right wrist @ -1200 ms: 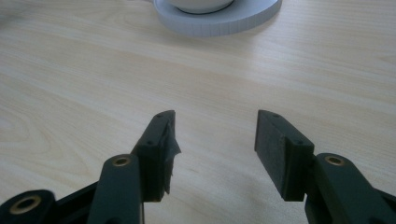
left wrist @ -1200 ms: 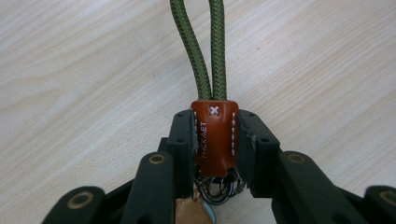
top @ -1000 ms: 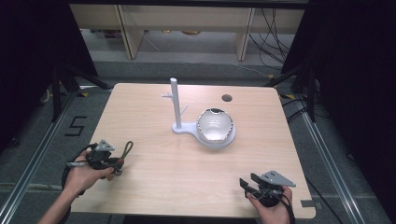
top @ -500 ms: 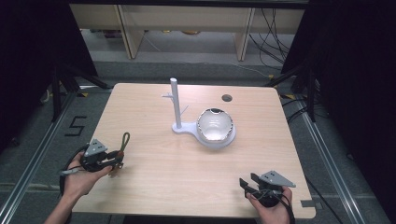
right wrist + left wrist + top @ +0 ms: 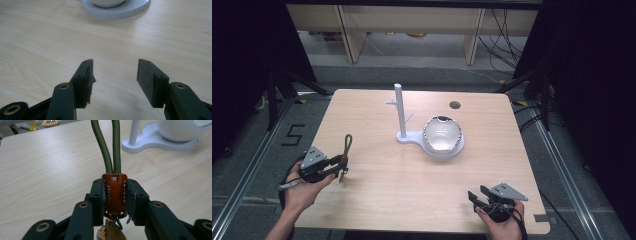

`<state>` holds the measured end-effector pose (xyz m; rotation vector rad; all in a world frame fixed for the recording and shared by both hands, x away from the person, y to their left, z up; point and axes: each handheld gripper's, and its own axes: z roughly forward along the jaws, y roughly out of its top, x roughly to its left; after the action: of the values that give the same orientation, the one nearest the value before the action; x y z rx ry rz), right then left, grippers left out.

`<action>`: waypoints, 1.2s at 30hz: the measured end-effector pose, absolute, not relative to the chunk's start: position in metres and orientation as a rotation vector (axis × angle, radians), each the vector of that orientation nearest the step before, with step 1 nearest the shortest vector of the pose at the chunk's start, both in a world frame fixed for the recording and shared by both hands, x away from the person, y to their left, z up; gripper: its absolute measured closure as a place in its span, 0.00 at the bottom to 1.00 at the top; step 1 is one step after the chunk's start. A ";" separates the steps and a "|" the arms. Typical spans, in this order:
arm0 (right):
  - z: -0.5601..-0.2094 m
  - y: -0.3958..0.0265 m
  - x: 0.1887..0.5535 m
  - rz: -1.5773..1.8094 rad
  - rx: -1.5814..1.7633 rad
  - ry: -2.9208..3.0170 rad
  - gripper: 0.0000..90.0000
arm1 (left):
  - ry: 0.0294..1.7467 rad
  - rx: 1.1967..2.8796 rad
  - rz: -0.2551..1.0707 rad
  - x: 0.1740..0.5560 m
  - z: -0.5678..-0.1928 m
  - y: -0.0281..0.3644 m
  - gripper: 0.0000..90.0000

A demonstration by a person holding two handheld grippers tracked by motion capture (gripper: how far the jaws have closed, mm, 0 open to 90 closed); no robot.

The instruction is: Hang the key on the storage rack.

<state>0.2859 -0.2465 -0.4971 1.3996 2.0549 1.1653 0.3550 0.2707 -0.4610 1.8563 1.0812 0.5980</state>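
Left tongs (image 5: 113, 195) clamped on keychain's leather tab (image 5: 114, 192) — right tongs (image 5: 115, 75) apart, empty.

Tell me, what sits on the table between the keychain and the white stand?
Nothing: in the high view, bare table separates the keychain from the white stand.

Keychain's (image 5: 113, 195) lower charm, perhaps leather, cut off below.

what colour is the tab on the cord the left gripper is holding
Reddish-brown leather tab with white stitching, on an olive-green cord; clearest in the left gripper view.
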 end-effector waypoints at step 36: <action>-0.495 -0.245 0.284 1.163 1.436 2.031 0.51 | 1.002 1.764 0.625 0.364 -0.430 0.252 0.76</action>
<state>0.2837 -0.2450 -0.4954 1.4355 2.0308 1.1634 0.3645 0.2524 -0.4296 1.7636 1.0016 0.6250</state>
